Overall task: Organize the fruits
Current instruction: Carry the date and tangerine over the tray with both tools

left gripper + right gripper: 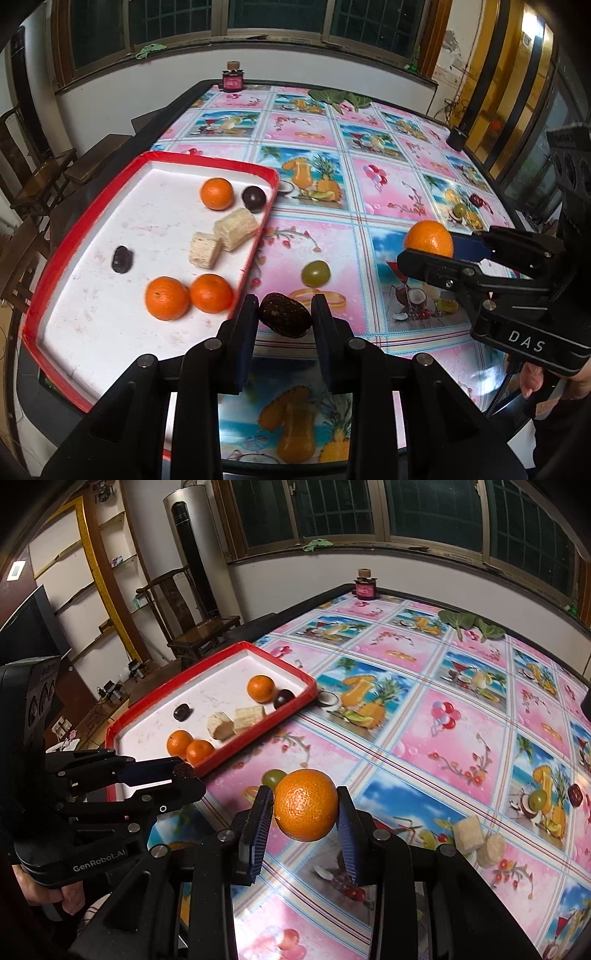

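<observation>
My left gripper (284,314) is shut on a dark brown date-like fruit (285,315), held just off the near right edge of the red-rimmed white tray (51,254). The tray holds three oranges (217,193), two dark fruits (122,259) and two pale cut chunks (205,250). My right gripper (306,805) is shut on an orange (306,804) and holds it above the table; it also shows in the left wrist view (429,238). A green grape (315,273) lies on the cloth between the grippers.
The table (461,716) has a bright fruit-print cloth. Two pale chunks (478,840), a dark fruit (575,794) and a grape (537,798) lie at the right. A small dark jar (365,585) and green leaves (472,622) are at the far edge. Chairs stand left.
</observation>
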The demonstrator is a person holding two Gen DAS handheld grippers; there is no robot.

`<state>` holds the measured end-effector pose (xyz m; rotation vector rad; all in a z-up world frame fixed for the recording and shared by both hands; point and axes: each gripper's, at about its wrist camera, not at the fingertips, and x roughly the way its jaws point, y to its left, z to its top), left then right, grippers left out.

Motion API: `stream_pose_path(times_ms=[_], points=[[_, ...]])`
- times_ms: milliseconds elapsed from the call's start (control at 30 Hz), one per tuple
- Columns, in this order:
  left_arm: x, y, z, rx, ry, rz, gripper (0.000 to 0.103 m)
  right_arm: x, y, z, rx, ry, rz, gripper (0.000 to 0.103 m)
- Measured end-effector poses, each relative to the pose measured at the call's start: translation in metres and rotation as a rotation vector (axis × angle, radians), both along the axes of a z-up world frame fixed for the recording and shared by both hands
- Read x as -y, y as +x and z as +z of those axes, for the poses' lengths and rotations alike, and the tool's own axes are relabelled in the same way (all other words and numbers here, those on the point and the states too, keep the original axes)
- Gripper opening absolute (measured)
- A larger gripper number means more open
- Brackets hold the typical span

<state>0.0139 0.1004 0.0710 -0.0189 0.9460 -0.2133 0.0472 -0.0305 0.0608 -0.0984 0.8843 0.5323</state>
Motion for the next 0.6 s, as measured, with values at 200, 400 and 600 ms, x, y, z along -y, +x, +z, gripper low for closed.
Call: stream_pose_path(times_ms=[200,400,600], points=[[-0.032,0.0,0.008,0.012,-0.016,0.06,0.027,-0.011,0.003,0.003,0.004,0.006,0.023,0.034],[-0.07,0.007,0.003,0.006,-0.009,0.146,0.027,-0.026,0.007,0.005,0.004,0.017,0.061,0.034],[-0.096,0.014,-0.008,-0.013,-0.001,0.198,0.027,-0.053,0.016,0.007,-0.002,0.034,0.117,0.034]])
